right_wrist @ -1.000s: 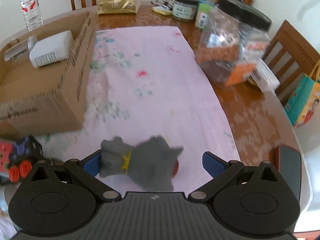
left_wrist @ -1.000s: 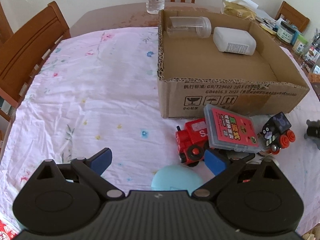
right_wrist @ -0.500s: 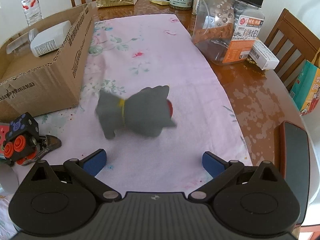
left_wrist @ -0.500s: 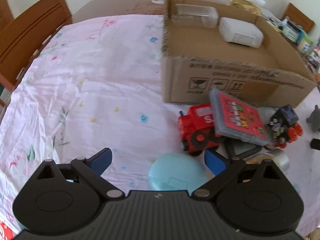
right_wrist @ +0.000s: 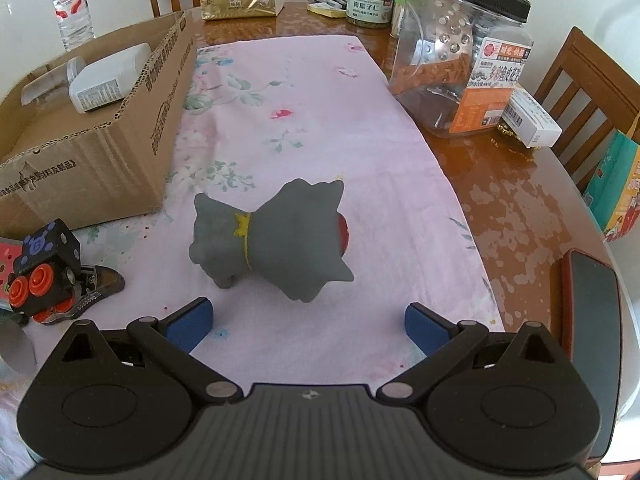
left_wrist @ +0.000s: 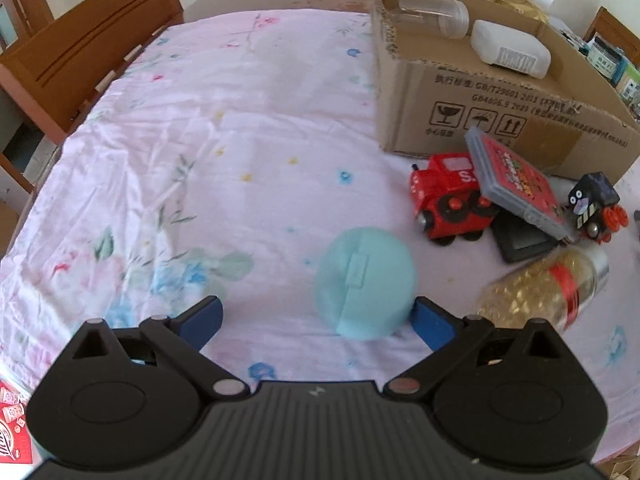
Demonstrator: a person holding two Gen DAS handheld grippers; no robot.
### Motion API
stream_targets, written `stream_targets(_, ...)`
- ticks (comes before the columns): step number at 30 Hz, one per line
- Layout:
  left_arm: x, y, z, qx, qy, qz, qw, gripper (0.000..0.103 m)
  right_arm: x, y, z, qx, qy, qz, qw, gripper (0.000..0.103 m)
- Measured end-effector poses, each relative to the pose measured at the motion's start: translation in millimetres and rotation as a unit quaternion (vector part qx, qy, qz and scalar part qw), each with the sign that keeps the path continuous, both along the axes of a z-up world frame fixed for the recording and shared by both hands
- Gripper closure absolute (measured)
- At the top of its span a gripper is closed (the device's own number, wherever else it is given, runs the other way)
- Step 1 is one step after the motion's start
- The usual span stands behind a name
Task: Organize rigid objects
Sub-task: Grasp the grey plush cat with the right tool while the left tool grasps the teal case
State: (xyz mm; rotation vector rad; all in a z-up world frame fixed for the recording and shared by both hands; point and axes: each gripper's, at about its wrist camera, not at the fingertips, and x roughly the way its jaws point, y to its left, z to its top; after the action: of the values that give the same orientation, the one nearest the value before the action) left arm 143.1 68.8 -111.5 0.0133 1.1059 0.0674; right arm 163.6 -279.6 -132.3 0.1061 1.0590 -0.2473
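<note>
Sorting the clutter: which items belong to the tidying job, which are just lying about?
Job: brown cardboard box, grey cat figurine, round light-blue case, red toy train.
Lying about: big clear black-lidded jar, gold tissue pack, plastic water bottle.

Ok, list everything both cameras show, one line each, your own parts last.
cardboard box: 1, brown, on the pink cloth
white bottle: 1, lying in the box
clear jar: 1, lying in the box
toy trains: 2, red, black, before the box
card case: 1, red, leaning on the red train
round case: 1, light blue, near the left gripper
glitter bottle: 1, gold, lying
grey figure: 1, ahead of the right gripper
snack jar: 1, clear, black lid
left gripper: open
right gripper: open
</note>
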Motion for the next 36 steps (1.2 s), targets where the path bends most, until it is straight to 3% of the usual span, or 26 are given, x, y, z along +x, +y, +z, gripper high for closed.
stream_targets(3,-3,-2,1,0.011,-0.011,0.0,0.9999,0.004,-2,0,0,-0.002,-0.006,0.003,1.0,0.0)
stream_targets(9,-6,-18,3,0.043,-0.05,-0.059,0.9961,0.022,-4,0,-1,-0.003,-0.013,0.016,1.0,0.0)
stream_targets(15,0,-12,5,-0.016,-0.047,-0.058,0.9971,0.046,-6,0,0,-0.002,-0.013,0.038,0.999,0.0)
stream_targets(23,2,-14,4,-0.018,-0.05,-0.052,0.9973,0.046,-3,6,4,-0.005,-0.026,0.093,0.995,0.0)
stream_targets(36,4,-13,4,-0.016,-0.048,-0.053,0.9973,0.044,21,6,-4,-0.002,-0.04,0.1,0.994,0.002)
